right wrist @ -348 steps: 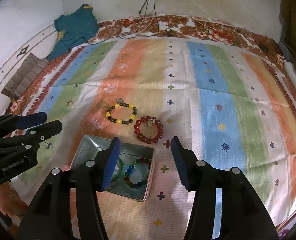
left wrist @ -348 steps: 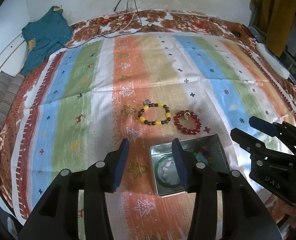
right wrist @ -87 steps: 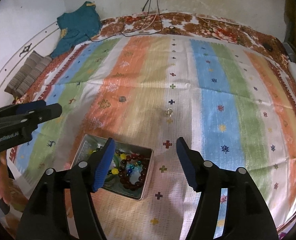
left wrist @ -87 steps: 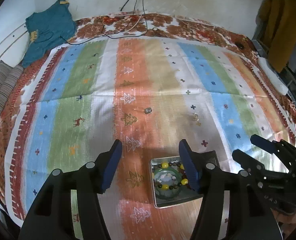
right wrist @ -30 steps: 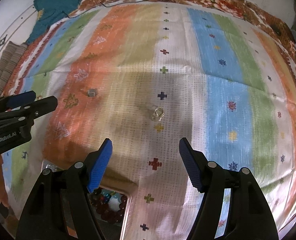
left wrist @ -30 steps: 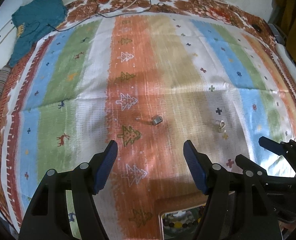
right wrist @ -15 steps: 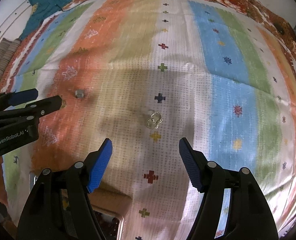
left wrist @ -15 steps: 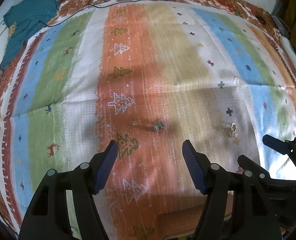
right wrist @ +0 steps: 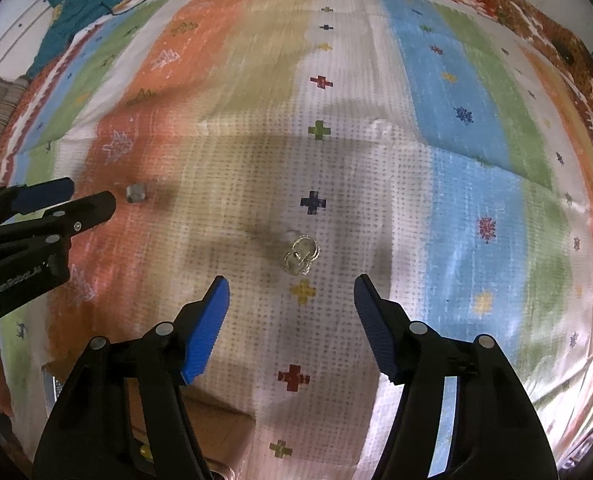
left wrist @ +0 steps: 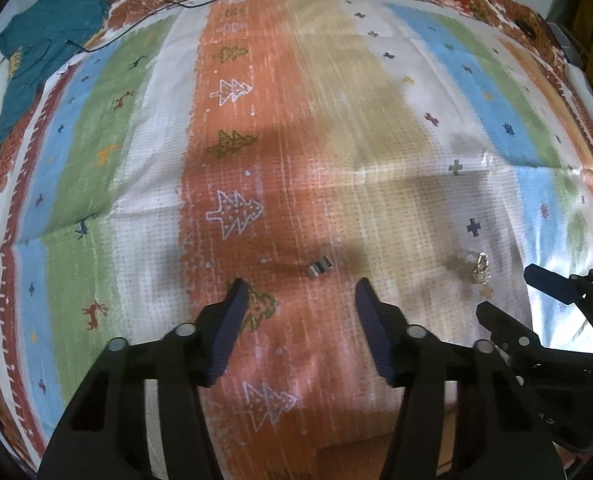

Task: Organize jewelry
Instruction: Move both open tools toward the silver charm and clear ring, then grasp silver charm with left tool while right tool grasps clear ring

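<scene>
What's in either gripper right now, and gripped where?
Nothing. Both the left gripper and right gripper have open, empty jaws; the small grey metal ring and silver looped earrings lie on the striped cloth.

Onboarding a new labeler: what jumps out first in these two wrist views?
Two small metal pieces on the striped bedspread: a grey ring on the orange band just ahead of the open left gripper, and linked silver rings on the white band ahead of the open right gripper.
</scene>
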A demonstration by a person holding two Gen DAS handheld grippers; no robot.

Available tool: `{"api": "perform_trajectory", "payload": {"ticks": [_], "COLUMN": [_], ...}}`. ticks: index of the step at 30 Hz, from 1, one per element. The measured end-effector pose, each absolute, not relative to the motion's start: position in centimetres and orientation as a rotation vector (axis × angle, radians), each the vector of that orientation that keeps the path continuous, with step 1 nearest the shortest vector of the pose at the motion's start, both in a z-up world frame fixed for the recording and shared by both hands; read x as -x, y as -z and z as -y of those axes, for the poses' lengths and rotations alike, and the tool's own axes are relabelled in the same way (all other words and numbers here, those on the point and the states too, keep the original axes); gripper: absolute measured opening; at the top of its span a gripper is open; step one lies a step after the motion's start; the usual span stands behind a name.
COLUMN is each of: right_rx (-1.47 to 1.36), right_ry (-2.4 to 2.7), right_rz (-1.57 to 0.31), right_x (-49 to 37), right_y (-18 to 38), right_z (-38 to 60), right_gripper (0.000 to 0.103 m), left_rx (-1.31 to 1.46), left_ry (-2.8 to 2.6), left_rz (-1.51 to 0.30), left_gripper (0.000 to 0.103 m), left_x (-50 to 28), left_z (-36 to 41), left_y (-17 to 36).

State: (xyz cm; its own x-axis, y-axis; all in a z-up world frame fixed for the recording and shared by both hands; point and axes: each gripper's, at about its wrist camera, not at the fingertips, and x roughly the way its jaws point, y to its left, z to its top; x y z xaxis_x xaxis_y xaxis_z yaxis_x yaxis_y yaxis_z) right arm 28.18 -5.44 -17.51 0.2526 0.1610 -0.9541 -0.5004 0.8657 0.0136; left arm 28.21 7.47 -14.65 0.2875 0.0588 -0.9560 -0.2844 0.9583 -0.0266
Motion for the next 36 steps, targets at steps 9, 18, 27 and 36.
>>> {"api": "perform_trajectory", "payload": {"ticks": [9,18,27,36], "right_rx": [0.331,0.349,0.348,0.349], "right_ry": [-0.449,-0.458,-0.461,-0.480], "right_rz": [-1.277,-1.297,-1.294,-1.259], "right_x": [-29.1,-30.1,-31.2,-30.9], "right_y": [18.8,20.0,20.3,19.9], "right_z": [5.1,4.1,3.3,4.2], "right_gripper": [0.054,0.040,0.018,0.016], "left_rx": [0.225,0.234,0.169,0.180], "left_ry": [-0.207,-0.185,-0.142,-0.159], "left_rz": [-1.282,-1.306,-1.322,-1.307], "left_gripper": [0.050,0.036,0.019,0.019], "left_x": [-29.0,-29.9,-31.1,-30.8], "left_z": [-7.8,-8.6,-7.0,-6.8], "left_y": [15.8,17.0,18.4,17.9]}}
